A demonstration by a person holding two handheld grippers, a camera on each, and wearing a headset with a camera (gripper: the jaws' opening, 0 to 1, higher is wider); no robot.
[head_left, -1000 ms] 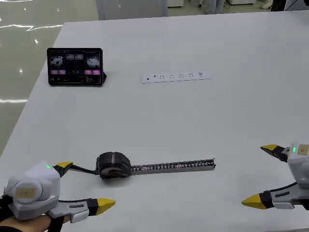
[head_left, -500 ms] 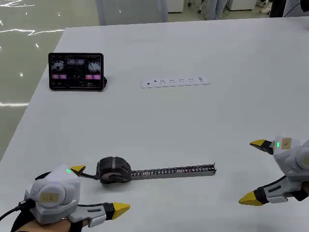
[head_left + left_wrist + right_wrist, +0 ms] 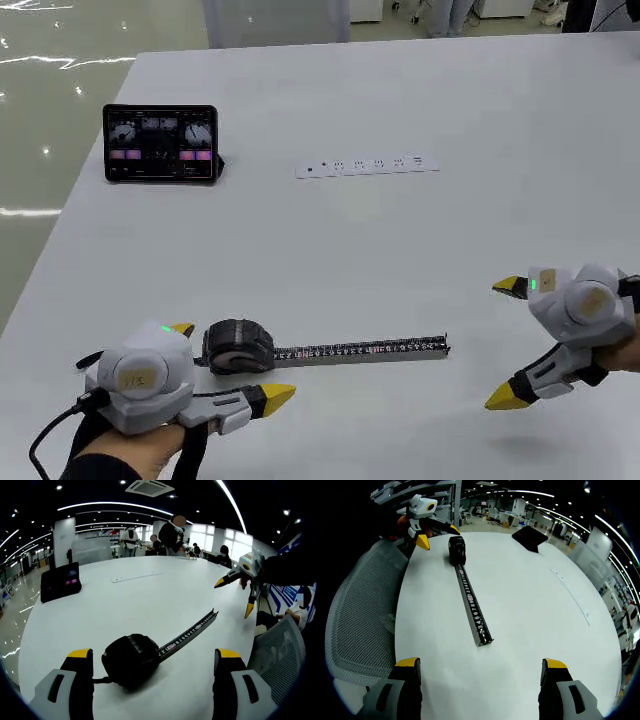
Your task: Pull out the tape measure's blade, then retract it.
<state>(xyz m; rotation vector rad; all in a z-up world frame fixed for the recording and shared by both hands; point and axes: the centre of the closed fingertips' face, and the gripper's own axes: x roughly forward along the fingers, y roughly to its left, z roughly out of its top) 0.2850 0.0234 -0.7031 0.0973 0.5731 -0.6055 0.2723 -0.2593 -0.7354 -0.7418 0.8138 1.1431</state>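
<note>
Head view: tape measure case [image 3: 238, 346] sits on the white table [image 3: 420, 240] near the front-left edge. Blade [image 3: 360, 349] is already out, lying flat and running right to its tip [image 3: 445, 346].

Left gripper [image 3: 228, 362] is wide open and holds nothing. One jaw sits either side of the case, with a gap on both sides as far as we can tell from the left gripper view. Right gripper [image 3: 504, 342] is also wide open and empty, pointed at the blade tip, near it but apart. Tablet [image 3: 160, 143] and power strip [image 3: 367, 164] are well apart at the back, not in the way.

Our read: pull-out looks done or mostly done. Nothing holds the blade out, so we guess a lock or friction does; we can't see a lock switch. Step in hand is getting hold of both ends before the retract.

How we'd do it:
- Left: close squarely on the case body, clear of the blade mouth. Keep the case down on the table so it can't spin.
- Right: come in along the blade line and pinch it just behind the tip, on the flat faces, not the edges.
- Feed back slowly, right walking toward the case. If we let go early, the blade could whip and skid the case.
- Keep the blade straight and low. A kink could jam at the mouth.
</note>
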